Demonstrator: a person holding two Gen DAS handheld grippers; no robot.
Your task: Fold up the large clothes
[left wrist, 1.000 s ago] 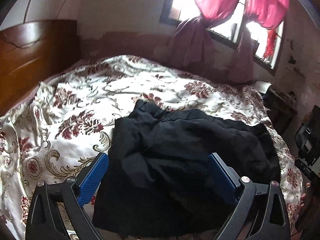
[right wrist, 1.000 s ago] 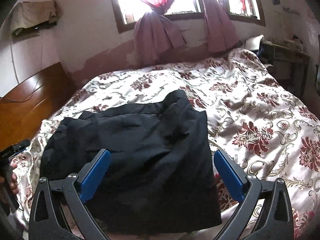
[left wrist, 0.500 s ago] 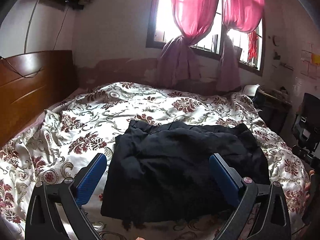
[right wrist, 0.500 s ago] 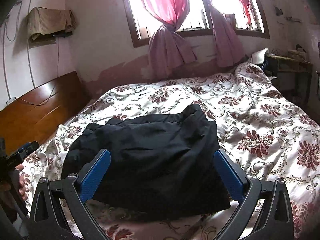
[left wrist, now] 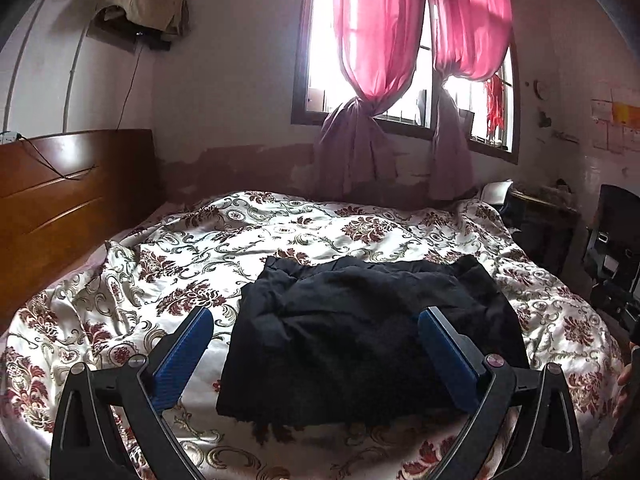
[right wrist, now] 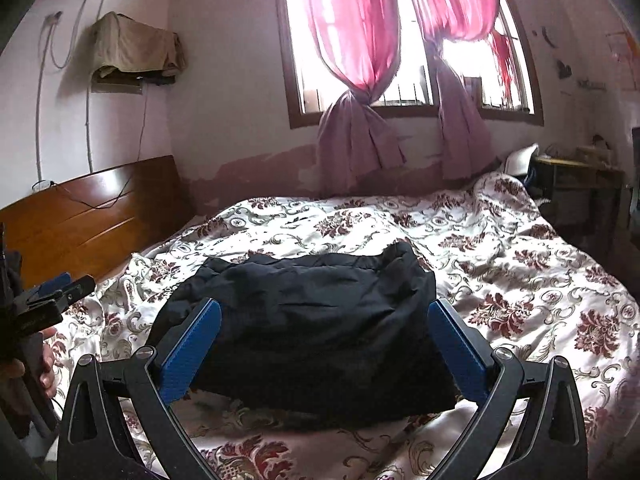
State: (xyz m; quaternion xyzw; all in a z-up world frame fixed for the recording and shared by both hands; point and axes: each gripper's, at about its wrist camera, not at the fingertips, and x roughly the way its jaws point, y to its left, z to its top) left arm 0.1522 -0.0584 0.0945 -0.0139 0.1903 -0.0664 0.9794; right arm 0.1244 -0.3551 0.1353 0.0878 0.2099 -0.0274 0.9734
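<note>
A black garment (left wrist: 372, 336) lies folded into a rough rectangle on the floral bedspread (left wrist: 192, 272); it also shows in the right wrist view (right wrist: 316, 320). My left gripper (left wrist: 316, 344) is open and empty, held back from the near edge of the garment. My right gripper (right wrist: 326, 336) is open and empty, also short of the garment's near edge. The left gripper and the hand holding it also show at the left edge of the right wrist view (right wrist: 52, 292).
A wooden headboard (left wrist: 60, 200) stands at the left. A window with pink curtains (left wrist: 380, 40) is on the far wall. A dark side table (right wrist: 580, 188) and a black chair (left wrist: 616, 240) stand at the right of the bed.
Both grippers have pulled back and up from the garment, so more of the bed and the wall shows. The garment lies still.
</note>
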